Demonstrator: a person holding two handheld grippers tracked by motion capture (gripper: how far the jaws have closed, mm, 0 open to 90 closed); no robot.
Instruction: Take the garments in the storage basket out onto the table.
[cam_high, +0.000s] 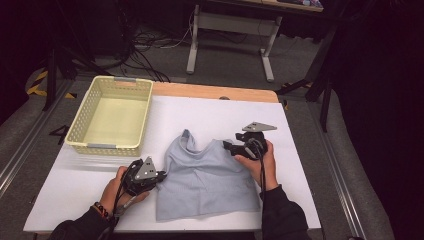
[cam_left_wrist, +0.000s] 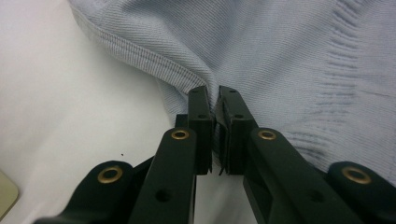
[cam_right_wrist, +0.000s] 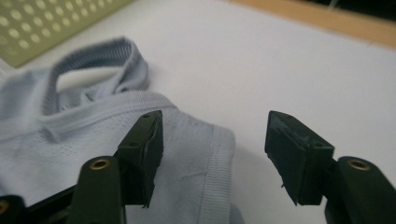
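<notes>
The light-blue tank top (cam_high: 202, 177) is pinched at its edge by the left gripper (cam_left_wrist: 214, 100), while the right gripper (cam_right_wrist: 212, 140) is held open just above its shoulder corner.

My left hand-held gripper (cam_left_wrist: 215, 100) has matt black plastic jaws on a finely ribbed light-blue knit cloth top (cam_high: 205, 175), beside a perforated pale-yellow plastic basket (cam_high: 80, 125) on the smooth white desk (cam_high: 210, 112).

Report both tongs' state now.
Left tongs: shut on the light blue top at its edge.
Right tongs: open, nothing held, above the top's corner.
</notes>
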